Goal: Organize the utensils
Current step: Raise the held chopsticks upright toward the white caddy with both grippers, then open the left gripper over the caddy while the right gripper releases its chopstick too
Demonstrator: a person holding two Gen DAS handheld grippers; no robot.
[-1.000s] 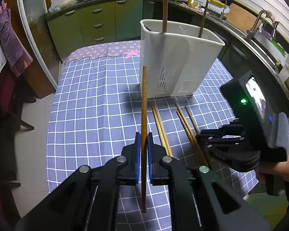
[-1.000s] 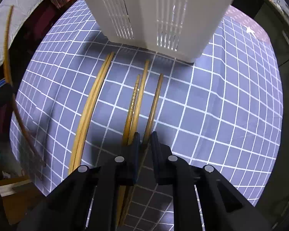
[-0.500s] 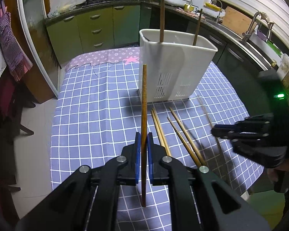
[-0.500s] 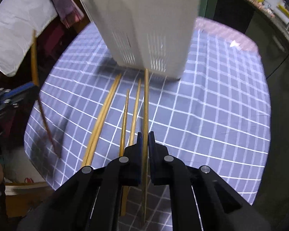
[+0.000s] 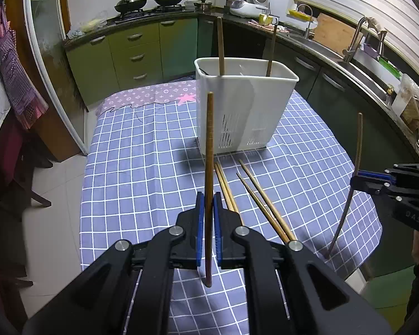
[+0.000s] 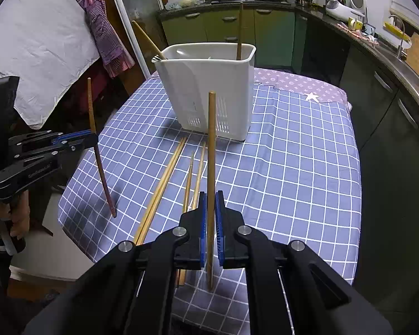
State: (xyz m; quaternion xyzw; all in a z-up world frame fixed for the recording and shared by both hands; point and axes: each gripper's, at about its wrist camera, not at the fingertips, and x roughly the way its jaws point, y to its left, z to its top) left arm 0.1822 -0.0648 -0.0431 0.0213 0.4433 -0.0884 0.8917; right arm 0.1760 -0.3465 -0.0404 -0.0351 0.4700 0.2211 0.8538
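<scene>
A: What does the left gripper [image 5: 209, 215] have?
B: Its blue pads are clamped on a dark brown chopstick [image 5: 209, 167], which stands nearly upright above the checked tablecloth [image 5: 142, 167].

A: And in the middle of the table?
B: Four pale chopsticks [image 5: 254, 195] lie flat on the cloth, just in front of the white utensil basket [image 5: 245, 111]. Two sticks [image 5: 220, 47] lean upright inside the basket.

A: The right side?
B: The right gripper [image 6: 211, 217] is pinched tight on a lighter wooden chopstick [image 6: 211, 153], held steeply with its tip up toward the basket. It is clear of the cloth. In the left wrist view that gripper sits at the right edge, off the table's corner.
</scene>
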